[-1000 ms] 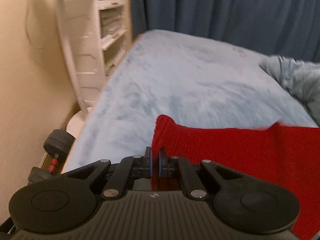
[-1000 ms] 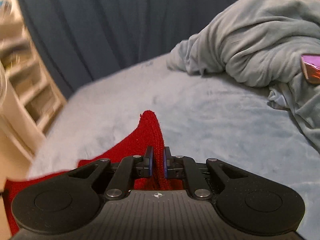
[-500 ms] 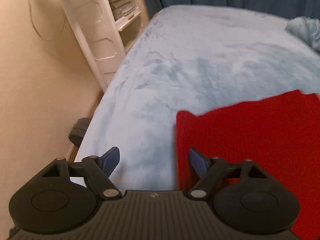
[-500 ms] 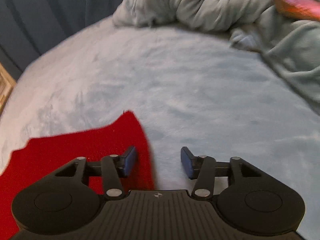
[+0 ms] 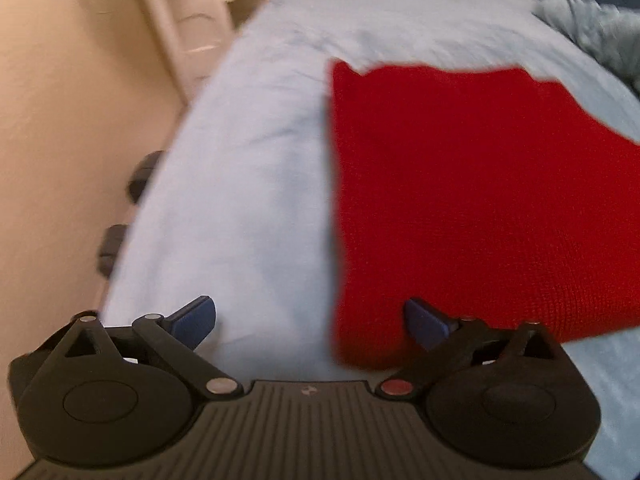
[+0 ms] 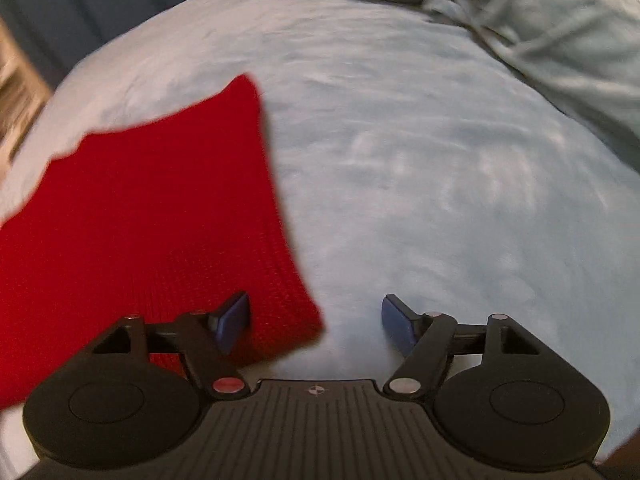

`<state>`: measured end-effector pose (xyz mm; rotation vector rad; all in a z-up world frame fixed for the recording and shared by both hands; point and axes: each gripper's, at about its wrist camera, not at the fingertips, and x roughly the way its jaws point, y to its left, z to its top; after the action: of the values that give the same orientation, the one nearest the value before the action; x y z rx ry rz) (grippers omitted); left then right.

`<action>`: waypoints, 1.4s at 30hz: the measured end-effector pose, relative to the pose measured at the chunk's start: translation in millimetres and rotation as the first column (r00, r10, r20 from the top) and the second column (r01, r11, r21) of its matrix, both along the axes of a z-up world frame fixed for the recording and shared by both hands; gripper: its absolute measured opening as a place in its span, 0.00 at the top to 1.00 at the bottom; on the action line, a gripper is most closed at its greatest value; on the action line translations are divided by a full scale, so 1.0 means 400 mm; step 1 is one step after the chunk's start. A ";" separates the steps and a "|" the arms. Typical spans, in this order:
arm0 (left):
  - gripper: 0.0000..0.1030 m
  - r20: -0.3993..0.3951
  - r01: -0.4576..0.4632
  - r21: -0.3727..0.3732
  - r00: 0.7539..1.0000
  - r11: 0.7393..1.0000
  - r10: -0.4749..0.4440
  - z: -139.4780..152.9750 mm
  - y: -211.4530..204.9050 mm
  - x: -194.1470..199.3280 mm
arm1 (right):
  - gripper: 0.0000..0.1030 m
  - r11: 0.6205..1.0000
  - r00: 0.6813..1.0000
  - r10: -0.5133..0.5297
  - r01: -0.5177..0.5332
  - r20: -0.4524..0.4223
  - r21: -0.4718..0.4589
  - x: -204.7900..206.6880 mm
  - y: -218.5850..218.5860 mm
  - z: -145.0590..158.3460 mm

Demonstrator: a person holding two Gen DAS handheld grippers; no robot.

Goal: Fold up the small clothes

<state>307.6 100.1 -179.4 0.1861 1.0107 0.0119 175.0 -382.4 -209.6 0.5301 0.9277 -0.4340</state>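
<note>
A red knitted garment (image 5: pixel 460 200) lies flat on the pale blue bed cover (image 5: pixel 248 184). In the left wrist view it fills the right half; my left gripper (image 5: pixel 310 320) is open and empty above its near left corner. In the right wrist view the same garment (image 6: pixel 140 220) lies at the left on the bed cover (image 6: pixel 440 200); my right gripper (image 6: pixel 316 322) is open and empty above its near right corner. Both views are blurred by motion.
A rumpled grey-blue blanket (image 6: pixel 540 32) is heaped at the far right of the bed. A white shelf unit (image 5: pixel 192 20) and beige floor (image 5: pixel 60 120) lie to the left of the bed, with dark dumbbell weights (image 5: pixel 112 240) by the bed's edge.
Both grippers were shut on the garment's corners a second ago. They opened, let it down flat on the bed, and have pulled back and up from it.
</note>
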 end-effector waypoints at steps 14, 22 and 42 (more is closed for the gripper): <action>0.00 0.233 -0.043 -0.103 0.970 0.994 0.066 0.335 0.024 -0.306 | 0.25 1.000 0.963 0.024 -0.018 0.269 -0.023 -0.221 0.093 0.332; 0.00 0.272 0.027 -0.115 0.962 0.993 0.005 0.413 -0.103 -0.475 | 0.18 0.992 0.925 0.119 -0.124 0.361 -0.012 -0.402 0.228 0.444; 0.00 0.263 0.028 -0.143 0.965 0.989 0.011 0.434 -0.117 -0.622 | 0.17 0.967 0.913 0.253 -0.229 0.319 -0.111 -0.463 0.349 0.450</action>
<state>58.8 53.3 -5.7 0.0529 0.7420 -0.0442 -10.2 -242.7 -29.6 0.4008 0.6395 -0.1451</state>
